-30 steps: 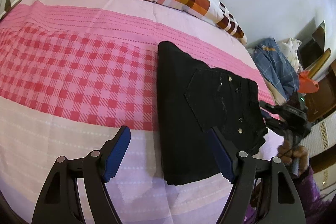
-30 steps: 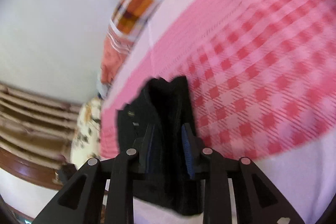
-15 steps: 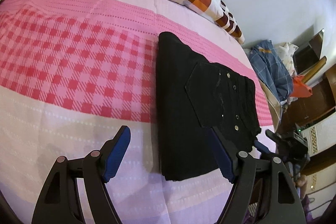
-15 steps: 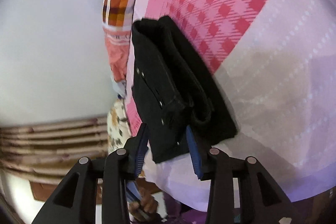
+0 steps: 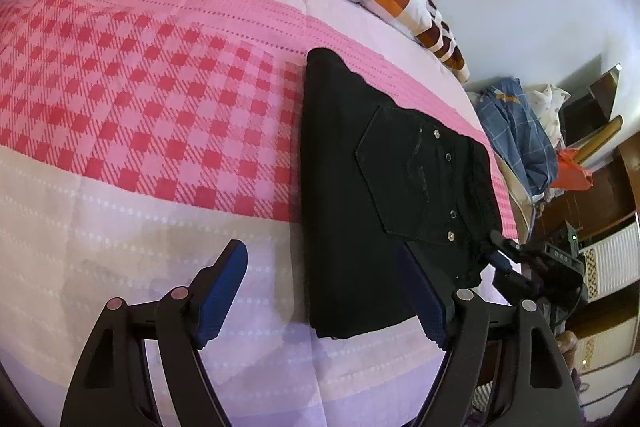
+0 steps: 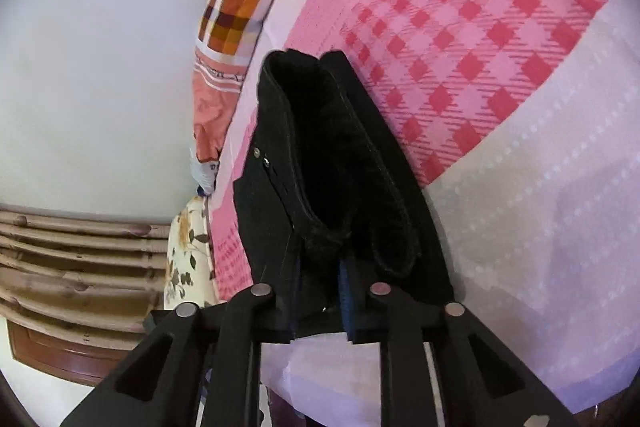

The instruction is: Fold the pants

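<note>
Right gripper point(image 6: 320, 267) (jaws closed) grips folded pants point(image 6: 340, 155).

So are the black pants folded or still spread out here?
Folded. The black pants lie as a compact stacked rectangle on the bed sheet; the right tool grips the layered edge.

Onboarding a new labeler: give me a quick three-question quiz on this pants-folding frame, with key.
1. True or false: the left tool is shut on the black pants.
2. Which tool grips the pants' waistband end? A) left B) right C) neither
3. Fill in: the pants lie folded on a pink checked ____.

Key:
1. False: its jaws stand wide open, holding nothing.
2. B: the right tool is closed on the fabric.
3. bedsheet
</note>
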The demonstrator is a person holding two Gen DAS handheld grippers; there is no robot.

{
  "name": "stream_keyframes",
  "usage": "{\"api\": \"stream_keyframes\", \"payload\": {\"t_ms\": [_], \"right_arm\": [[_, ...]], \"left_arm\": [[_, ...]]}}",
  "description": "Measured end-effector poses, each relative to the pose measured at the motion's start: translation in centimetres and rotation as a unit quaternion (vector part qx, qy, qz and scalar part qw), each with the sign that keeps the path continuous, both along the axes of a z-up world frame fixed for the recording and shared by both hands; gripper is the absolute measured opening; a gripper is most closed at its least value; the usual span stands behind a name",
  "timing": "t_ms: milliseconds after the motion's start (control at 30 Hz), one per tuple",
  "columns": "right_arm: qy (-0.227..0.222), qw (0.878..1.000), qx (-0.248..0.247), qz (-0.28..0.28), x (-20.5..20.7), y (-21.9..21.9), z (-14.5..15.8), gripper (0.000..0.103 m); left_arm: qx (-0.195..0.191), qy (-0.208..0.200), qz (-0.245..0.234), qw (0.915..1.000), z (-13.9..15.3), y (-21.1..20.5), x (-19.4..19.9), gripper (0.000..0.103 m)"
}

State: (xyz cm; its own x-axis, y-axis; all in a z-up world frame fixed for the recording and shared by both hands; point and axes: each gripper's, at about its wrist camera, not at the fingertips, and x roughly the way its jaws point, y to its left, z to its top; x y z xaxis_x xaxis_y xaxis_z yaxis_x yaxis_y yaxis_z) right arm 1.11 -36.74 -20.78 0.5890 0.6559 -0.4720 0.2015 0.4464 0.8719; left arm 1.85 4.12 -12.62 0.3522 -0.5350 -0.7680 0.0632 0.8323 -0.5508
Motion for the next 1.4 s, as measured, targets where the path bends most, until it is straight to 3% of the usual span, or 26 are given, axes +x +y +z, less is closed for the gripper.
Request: {"api": "stream_keyframes", "payload": {"t_ms": [100,200,267,367,700,900,1033,1233,1333,1400], "right_arm": [[-0.029,0.999,0.014,0.005,-1.2,-0.5,2.1,0.012],[-0.041,0.999,-0.009,0.018,-2.1,-0.4,3.2,0.012],[-0.014,1.0,-0.014,0.016,-2.4,-0.8,1.3,0.011],[0.025,0.999,0.031,-0.006,-2.7,-2.1,-2.7,0.009],[0.027,0.999,0.022,0.007,-2.5,-1.9,-2.1,0.009],[0.04,0.994,0.103,-0.007,-2.9,-2.7,-4.2,0.011],[0.026,0.997,0.072,-0.005,-2.7,-3.1,-2.5,0.02],[-0.025,0.999,-0.032,-0.028,-2.3,-5.5,2.6,0.024],[-0.087,0.995,-0.047,0.003,-0.7,-4.0,5.5,0.024],[-0.103,0.99,-0.085,0.04,1.1,-1.7,6.9,0.024]], "left_arm": [[0.005,-0.004,0.005,1.0,0.5,0.2,-0.1,0.078],[0.006,-0.012,0.012,0.9998,0.9,0.7,-0.2,0.079],[0.008,-0.011,0.016,0.9998,0.8,0.8,-0.1,0.081],[0.009,-0.002,0.016,0.9998,0.3,0.8,0.1,0.081],[0.021,-0.002,0.003,0.9998,-0.2,-0.1,0.2,0.081],[0.033,-0.001,-0.015,0.9994,-1.1,-1.1,0.7,0.081],[0.037,0.005,-0.024,0.999,-1.9,-1.7,0.9,0.081],[0.042,-0.002,-0.028,0.9987,-1.6,-2.1,0.9,0.081],[0.042,-0.001,-0.026,0.9988,-1.7,-2.3,0.9,0.081],[0.046,-0.004,-0.025,0.9986,-1.7,-2.4,0.7,0.081]]}}
